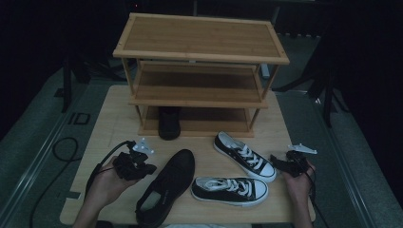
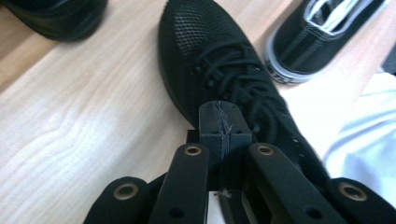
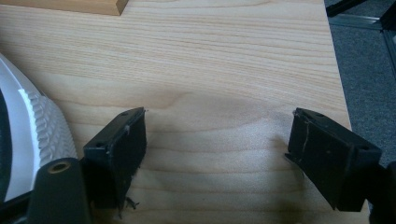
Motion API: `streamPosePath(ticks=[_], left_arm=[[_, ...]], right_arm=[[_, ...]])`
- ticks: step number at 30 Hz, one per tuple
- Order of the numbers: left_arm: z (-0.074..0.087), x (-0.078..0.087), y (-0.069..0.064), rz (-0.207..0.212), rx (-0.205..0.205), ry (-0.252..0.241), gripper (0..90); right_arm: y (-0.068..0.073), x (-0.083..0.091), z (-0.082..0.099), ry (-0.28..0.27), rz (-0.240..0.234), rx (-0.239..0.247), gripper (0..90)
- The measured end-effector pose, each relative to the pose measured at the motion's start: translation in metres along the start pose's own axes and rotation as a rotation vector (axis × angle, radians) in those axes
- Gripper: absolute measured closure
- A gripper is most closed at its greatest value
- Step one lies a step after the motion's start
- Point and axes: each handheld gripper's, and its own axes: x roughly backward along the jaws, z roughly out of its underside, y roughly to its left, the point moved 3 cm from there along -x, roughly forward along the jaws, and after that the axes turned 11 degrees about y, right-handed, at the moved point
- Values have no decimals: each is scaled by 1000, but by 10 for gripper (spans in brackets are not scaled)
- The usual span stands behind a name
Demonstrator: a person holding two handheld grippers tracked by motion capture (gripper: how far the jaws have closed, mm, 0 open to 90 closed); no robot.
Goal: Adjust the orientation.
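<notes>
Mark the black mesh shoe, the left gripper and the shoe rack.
black mesh shoe point(image 2: 205, 51), left gripper view, on the mesh toe.
left gripper point(image 2: 220, 125), left gripper view, where the closed jaw tips meet above the shoe.
shoe rack point(image 1: 199, 38), high view, on the top shelf.

We note the high view is dim and grainy, the surroundings falling into near black. Both gripper views are far brighter. The table point(image 3: 224, 70) shows a soft shadow between the jaws; nearest gripper parts are slightly out of focus; the black mesh shoe point(image 2: 219, 70) stays sharp.
</notes>
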Motion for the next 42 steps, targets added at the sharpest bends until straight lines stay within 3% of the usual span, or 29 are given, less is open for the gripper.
streamPosePath(ticks=[12, 17, 24, 29, 34, 36, 39, 42], left_arm=[[2, 5, -16, 37, -21, 42, 818], [3, -3, -17, 48, -26, 73, 783], [5, -21, -16, -6, -22, 151, 758], [4, -29, -13, 12, -14, 160, 726], [1, -38, -15, -17, -1, 193, 740], [0, -40, -13, -11, 1, 199, 780], [-2, -43, -10, -23, 18, 188, 863], [-4, -42, -6, -19, 32, 173, 872]], right_arm=[[0, 0, 0, 0, 0, 0, 192], [0, 0, 0, 0, 0, 0, 191], [0, 0, 0, 0, 0, -1, 191], [0, 0, 0, 0, 0, 0, 191], [0, 0, 0, 0, 0, 0, 191], [0, 0, 0, 0, 0, 0, 191], [0, 0, 0, 0, -1, -1, 192], [0, 0, 0, 0, -1, -1, 191]])
